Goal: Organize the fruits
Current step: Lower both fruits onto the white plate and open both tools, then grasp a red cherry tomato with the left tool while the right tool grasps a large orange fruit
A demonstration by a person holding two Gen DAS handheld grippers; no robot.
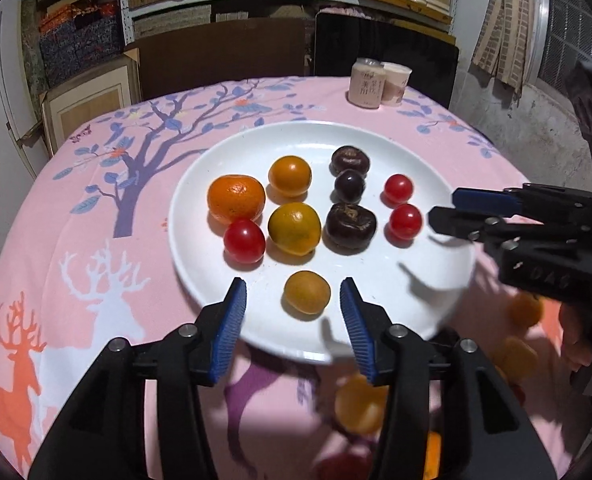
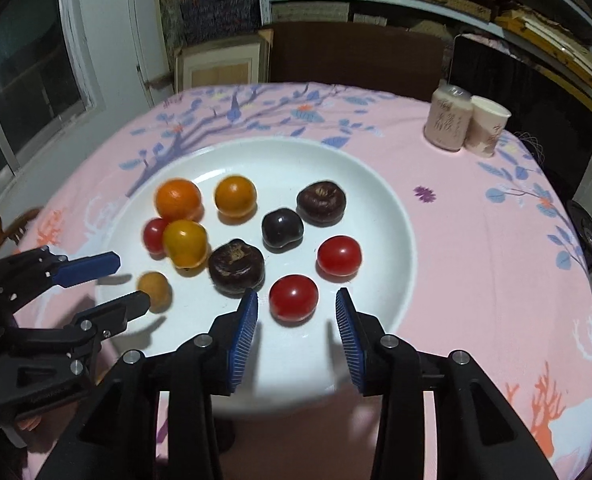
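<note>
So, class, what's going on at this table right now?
A person holds a gripper in each hand over a white plate of sorted fruit. The left gripper stands open around a small yellow-orange fruit at the plate's near edge, its fingers not touching it. The right gripper is open just short of a red tomato. Oranges, dark fruits and tomatoes lie grouped on the plate. Neither gripper holds anything.

Left gripper (image 1: 293,304) and right gripper (image 2: 296,304) — jaws apart, both angled downward.
</note>
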